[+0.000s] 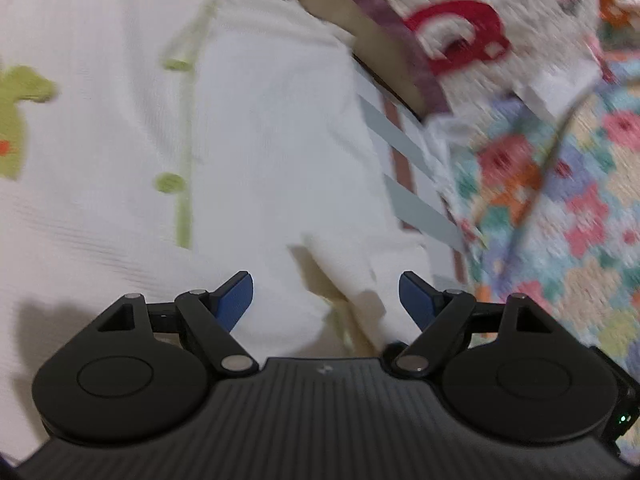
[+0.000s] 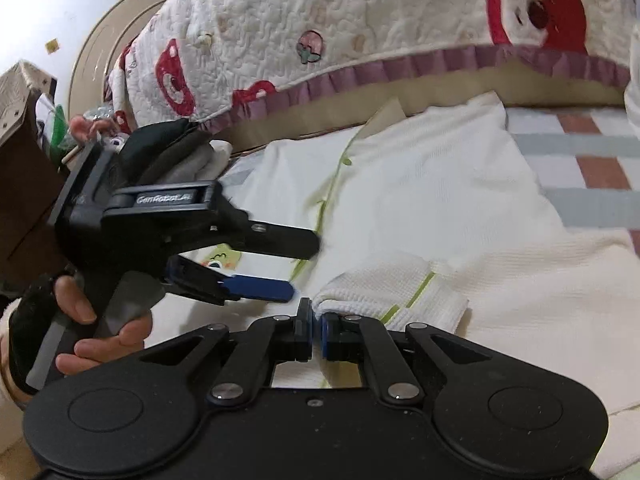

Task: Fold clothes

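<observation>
Cuff [image 2: 394,300] of a white sleeve sits right at the tips of the right claw [image 2: 316,326], whose jaws are clenched together on the cuff's edge, so the sleeve appears pinched and drawn in over the body of the shirt [image 2: 420,200]. Just to the left, the left claw [image 2: 296,270] is held by a hand [image 2: 100,320] in a dark glove; its jaws stand wide apart with nothing between them, above the cloth rather than on it. In its own view the left claw [image 1: 326,298] is likewise released, hovering over a loose flap of the shirt [image 1: 280,140].

Next out, the shirt lies face up on the bed, white with a green placket [image 2: 332,196] and green buttons [image 1: 170,182], and a green motif near the left claw. It looks mostly spread, with one sleeve brought inward; the far side is still flat and unfolded. I judge the fold to be at an early stage: one sleeve is coming in, while the other sleeve and the lengthwise folds remain.

Beyond it, a checked sheet [image 2: 592,152] shows grey and brick squares, and a floral cover [image 1: 560,184] lies to one side. Farthest back is a quilt [image 2: 360,20] with red prints and a mauve frill, heaped along the bed's edge.
</observation>
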Demonstrator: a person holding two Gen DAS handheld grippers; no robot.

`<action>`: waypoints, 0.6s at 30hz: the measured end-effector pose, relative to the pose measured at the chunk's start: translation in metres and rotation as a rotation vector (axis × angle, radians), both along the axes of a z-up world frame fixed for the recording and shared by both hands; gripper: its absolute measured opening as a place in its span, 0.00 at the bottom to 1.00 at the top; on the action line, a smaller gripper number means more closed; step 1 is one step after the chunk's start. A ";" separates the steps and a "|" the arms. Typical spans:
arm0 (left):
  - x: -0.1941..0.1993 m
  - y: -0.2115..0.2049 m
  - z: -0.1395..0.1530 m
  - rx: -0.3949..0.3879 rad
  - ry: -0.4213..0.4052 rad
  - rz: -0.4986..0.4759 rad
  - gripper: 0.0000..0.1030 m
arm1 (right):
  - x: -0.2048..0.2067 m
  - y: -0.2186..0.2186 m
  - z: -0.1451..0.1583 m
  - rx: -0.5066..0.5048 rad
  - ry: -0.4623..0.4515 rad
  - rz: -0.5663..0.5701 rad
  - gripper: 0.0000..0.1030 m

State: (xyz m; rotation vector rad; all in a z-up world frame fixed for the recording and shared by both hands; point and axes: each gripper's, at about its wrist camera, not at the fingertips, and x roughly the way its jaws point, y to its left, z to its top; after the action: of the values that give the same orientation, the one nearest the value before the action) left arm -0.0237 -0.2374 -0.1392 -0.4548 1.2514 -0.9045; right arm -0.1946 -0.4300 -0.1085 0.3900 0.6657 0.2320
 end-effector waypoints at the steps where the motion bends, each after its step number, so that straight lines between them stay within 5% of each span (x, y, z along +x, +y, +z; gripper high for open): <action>1: -0.001 -0.005 0.000 -0.013 0.013 -0.045 0.80 | -0.003 0.004 0.003 -0.004 -0.021 0.013 0.06; 5: -0.006 -0.017 -0.001 -0.027 0.030 -0.082 0.81 | -0.004 0.015 0.004 -0.017 -0.010 0.098 0.06; 7: -0.010 -0.026 -0.004 -0.015 -0.003 -0.093 0.73 | -0.015 0.010 0.005 -0.039 -0.009 0.082 0.07; 9: -0.017 -0.032 0.003 0.022 -0.072 -0.121 0.07 | -0.026 0.004 0.006 -0.062 -0.008 0.064 0.11; 11: -0.025 -0.038 0.014 0.073 -0.160 -0.158 0.06 | -0.042 -0.016 0.008 -0.125 -0.005 -0.020 0.19; 14: -0.032 -0.043 0.032 0.107 -0.249 -0.170 0.06 | -0.065 -0.057 0.005 -0.221 0.045 -0.253 0.52; 18: -0.034 -0.048 0.039 0.149 -0.302 -0.160 0.05 | -0.095 -0.106 -0.004 -0.308 0.143 -0.499 0.54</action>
State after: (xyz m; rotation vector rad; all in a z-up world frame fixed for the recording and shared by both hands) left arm -0.0574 -0.2850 -0.0999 -0.0949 1.0774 -0.9673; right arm -0.2898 -0.5359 -0.1128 0.2663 0.7104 -0.3727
